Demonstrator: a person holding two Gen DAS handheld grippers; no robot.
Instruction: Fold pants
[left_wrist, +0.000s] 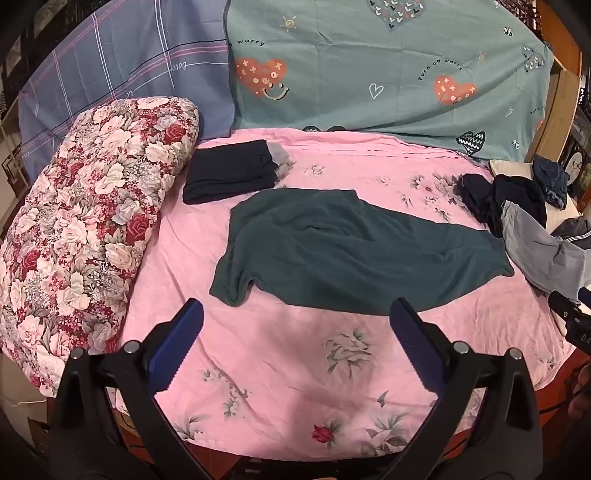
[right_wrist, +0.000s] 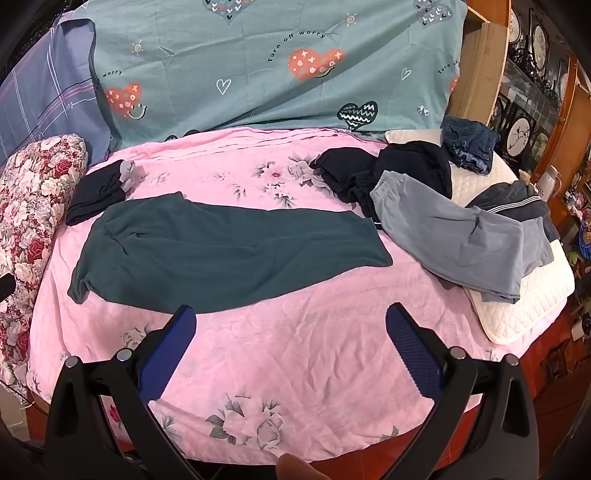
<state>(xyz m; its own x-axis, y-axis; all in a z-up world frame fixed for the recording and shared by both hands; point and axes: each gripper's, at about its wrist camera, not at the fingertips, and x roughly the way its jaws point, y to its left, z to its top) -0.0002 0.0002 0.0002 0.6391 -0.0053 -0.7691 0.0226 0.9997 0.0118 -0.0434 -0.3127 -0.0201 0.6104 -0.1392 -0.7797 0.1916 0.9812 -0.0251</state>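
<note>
1. While the left gripper hangs spread wide and empty, the dark green pants lie flat just beyond its jaws — unfolded; one folded dark pair sits farther back.
2. Beyond the right gripper, likewise released, a heap of unfolded clothes waits to the jaws' right — most work remains.
</note>
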